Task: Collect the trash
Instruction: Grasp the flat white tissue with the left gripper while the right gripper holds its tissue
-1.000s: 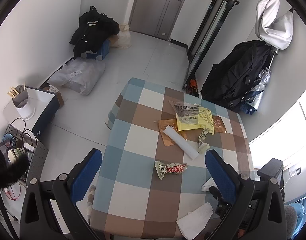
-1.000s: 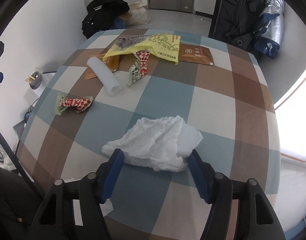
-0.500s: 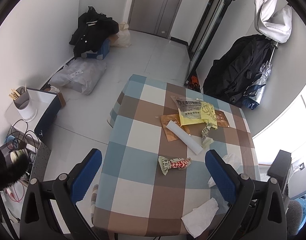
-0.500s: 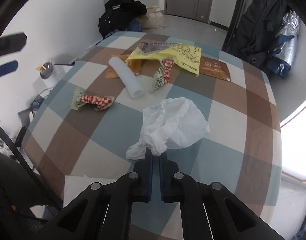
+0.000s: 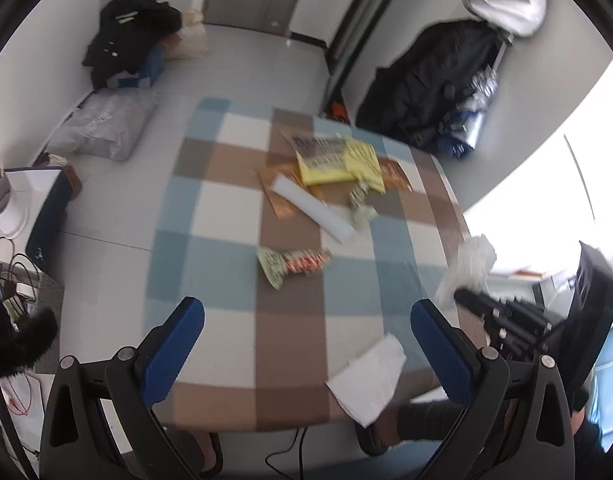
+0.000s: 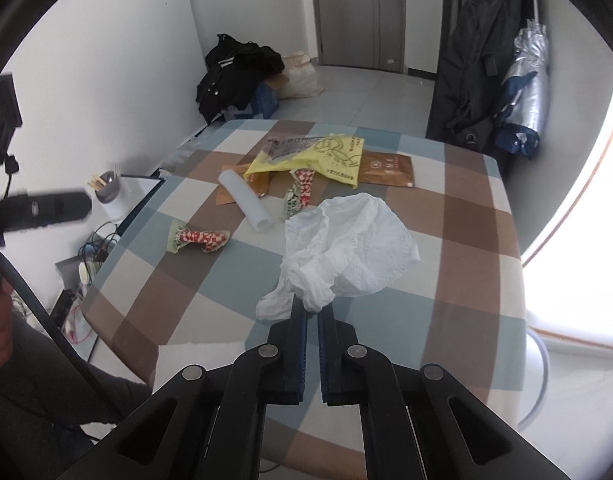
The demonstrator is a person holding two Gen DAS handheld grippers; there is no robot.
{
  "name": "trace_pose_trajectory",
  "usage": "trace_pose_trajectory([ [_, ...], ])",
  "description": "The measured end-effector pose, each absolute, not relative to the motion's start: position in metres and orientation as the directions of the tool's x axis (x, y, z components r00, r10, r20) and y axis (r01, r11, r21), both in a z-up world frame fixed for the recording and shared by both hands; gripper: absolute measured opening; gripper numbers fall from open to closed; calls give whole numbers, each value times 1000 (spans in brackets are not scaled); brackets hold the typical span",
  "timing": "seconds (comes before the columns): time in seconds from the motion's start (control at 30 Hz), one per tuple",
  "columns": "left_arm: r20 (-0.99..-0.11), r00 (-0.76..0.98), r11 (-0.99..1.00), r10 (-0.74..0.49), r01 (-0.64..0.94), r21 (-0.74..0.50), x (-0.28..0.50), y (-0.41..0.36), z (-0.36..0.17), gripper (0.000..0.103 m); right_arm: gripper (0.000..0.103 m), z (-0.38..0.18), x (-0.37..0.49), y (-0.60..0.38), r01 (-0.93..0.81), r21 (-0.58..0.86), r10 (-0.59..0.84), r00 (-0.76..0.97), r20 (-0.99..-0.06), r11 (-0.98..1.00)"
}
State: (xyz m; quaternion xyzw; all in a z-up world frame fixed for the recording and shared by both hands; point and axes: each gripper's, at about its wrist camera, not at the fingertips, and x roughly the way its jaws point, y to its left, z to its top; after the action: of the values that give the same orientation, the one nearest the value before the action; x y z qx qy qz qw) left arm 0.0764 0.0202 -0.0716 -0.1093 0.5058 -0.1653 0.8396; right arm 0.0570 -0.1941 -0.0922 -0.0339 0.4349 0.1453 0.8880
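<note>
My right gripper [image 6: 312,308] is shut on a crumpled white tissue [image 6: 350,240] and holds it above the checked table [image 6: 474,240]. The tissue [image 5: 472,260] and the right gripper [image 5: 466,294] also show at the right of the left wrist view. My left gripper [image 5: 306,332] is open and empty, high above the table's near edge. On the table lie a red-and-white snack wrapper [image 5: 294,264], a white paper roll [image 5: 314,208], a yellow plastic bag [image 5: 338,160], a second wrapper [image 6: 298,192] and a flat white napkin [image 5: 366,380] at the near edge.
Brown paper packets [image 6: 386,168] lie under the yellow bag. On the floor sit a heap of black clothing [image 5: 130,36] and a clear plastic sack [image 5: 102,128]. A dark coat [image 5: 430,80] hangs at the right. A white cup with sticks [image 6: 110,196] stands on a side stand.
My right gripper has lifted the tissue higher off the table and pulled back. My left gripper has shifted, and its view is blurred by motion. One second ago the right gripper was open around the tissue.
</note>
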Motion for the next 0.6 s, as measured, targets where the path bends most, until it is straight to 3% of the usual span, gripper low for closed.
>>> trace_pose_trajectory([
  [0.3, -894, 288, 916, -343, 313, -251, 48, -37, -109, 101, 4, -83, 40, -229, -229, 93, 217, 608, -764, 969],
  [0.6, -933, 257, 905, -253, 404, -135, 45, -73, -127, 98, 4, -82, 32, -250, -206, 108, 215, 619, -756, 973],
])
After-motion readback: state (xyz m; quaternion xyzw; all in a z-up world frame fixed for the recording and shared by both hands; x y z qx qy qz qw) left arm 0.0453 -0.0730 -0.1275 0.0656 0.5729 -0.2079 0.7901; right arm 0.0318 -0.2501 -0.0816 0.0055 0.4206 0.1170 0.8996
